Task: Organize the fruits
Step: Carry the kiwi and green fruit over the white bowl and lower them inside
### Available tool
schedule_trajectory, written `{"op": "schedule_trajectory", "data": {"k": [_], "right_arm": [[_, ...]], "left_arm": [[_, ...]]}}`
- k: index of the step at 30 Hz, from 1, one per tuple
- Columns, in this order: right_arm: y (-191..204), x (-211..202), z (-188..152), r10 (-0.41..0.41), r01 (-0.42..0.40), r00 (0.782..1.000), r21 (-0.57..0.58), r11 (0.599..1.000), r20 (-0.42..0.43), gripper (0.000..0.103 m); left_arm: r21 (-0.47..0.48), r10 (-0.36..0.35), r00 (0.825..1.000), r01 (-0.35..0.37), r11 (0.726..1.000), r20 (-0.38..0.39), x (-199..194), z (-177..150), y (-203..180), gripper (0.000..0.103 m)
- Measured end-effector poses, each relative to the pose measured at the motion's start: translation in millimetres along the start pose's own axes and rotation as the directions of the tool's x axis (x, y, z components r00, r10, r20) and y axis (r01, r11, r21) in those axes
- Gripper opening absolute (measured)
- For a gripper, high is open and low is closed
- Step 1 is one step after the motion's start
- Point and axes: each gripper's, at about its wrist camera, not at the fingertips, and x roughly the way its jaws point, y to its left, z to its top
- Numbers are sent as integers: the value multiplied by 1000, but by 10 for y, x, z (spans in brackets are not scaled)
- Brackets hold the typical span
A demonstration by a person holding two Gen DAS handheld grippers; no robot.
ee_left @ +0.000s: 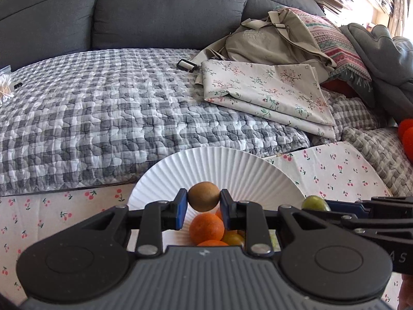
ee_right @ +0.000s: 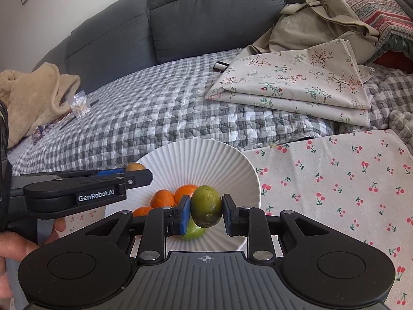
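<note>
My left gripper is shut on a brown kiwi, held above a white fluted plate. Oranges and a yellow-green fruit lie on the plate below it. My right gripper is shut on a dark green round fruit over the same plate, where several oranges and a lighter green fruit rest. The left gripper shows in the right wrist view at the left with the kiwi. The right gripper's green fruit shows at the right of the left wrist view.
The plate sits on a cherry-print cloth in front of a grey checked quilt on a grey sofa. Folded floral fabric, a beige bag, a patterned pillow and red balls lie at the right.
</note>
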Motion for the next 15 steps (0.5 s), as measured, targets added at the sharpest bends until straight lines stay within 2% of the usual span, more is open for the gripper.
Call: {"op": "schedule_trajectory", "data": {"k": [6, 8, 15], "right_arm": [[-27, 228, -39, -7, 7, 1000, -1, 1000, -20, 25], [-26, 283, -62, -8, 8, 1000, -8, 1000, -29, 25], [-57, 373, -135, -22, 22, 998, -6, 1000, -53, 26]], "left_arm": [[-18, -5, 999, 4, 1000, -46, 280, -21, 40, 25], [-17, -30, 998, 29, 999, -56, 319, -34, 31, 25], [-40, -35, 997, 32, 999, -63, 379, -63, 30, 25]]}}
